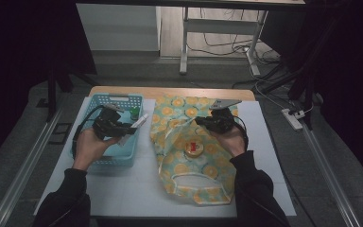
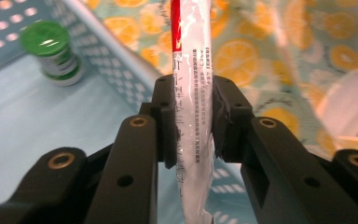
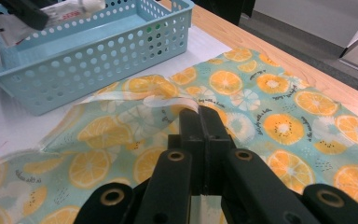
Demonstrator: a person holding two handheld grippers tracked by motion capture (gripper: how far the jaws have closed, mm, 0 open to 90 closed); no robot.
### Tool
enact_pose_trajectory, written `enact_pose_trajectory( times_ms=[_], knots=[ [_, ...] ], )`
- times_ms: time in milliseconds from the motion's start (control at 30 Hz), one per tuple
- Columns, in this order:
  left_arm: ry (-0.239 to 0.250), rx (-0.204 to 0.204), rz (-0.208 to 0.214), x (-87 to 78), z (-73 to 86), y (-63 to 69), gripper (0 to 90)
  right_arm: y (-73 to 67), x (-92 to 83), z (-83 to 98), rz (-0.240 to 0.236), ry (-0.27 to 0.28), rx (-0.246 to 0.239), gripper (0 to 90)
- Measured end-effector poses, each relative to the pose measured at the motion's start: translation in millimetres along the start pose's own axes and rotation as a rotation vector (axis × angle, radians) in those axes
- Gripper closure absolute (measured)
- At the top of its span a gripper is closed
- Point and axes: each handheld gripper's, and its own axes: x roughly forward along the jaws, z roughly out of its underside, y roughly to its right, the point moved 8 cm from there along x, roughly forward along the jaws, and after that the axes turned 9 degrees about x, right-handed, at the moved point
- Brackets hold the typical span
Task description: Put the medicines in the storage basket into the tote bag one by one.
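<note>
The white tube (image 2: 193, 93) is gripped by the left gripper (image 1: 115, 127) over the blue basket (image 1: 105, 161), its long axis pointing right toward the bag (image 1: 196, 189). The bag's mouth edge, just right of the basket, is pinched by the closed right gripper (image 3: 200, 116).

baskets: 1 light-blue perforated basket (image 1: 105, 158) | bags: 1 orange-print cloth bag (image 1: 189, 184) | tubes: 1 white tube (image 2: 193, 93) | green-capped bottles: 1 (image 2: 53, 53) | round tins: 1 (image 1: 193, 149) | grippers: 2
</note>
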Motion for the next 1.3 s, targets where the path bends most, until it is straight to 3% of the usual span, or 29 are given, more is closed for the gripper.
enact_pose_trajectory(
  times_ms=[300,767,967,1133,1300],
  knots=[
    [0.028,0.060,0.068,2.1,-18.7,37.6,72.9,-0.6,-0.7,-1.4,-0.002,0.009,0.002,90.0],
    [0.010,0.135,0.187,33.6,-43.9,91.8,72.8,-0.4,-1.0,-1.9,-0.002,0.012,0.004,90.0],
    [-0.015,0.161,0.208,54.1,-54.4,106.0,72.8,-0.9,-2.4,-3.4,-0.002,0.019,0.003,90.0],
    [-0.024,0.158,0.222,70.8,-61.3,114.3,72.8,-2.7,-3.9,-4.8,-0.004,0.021,-0.001,90.0],
    [-0.031,0.159,0.213,86.2,-68.0,118.9,72.7,-3.2,-3.8,-5.0,-0.005,0.022,-0.003,90.0]
  ],
)
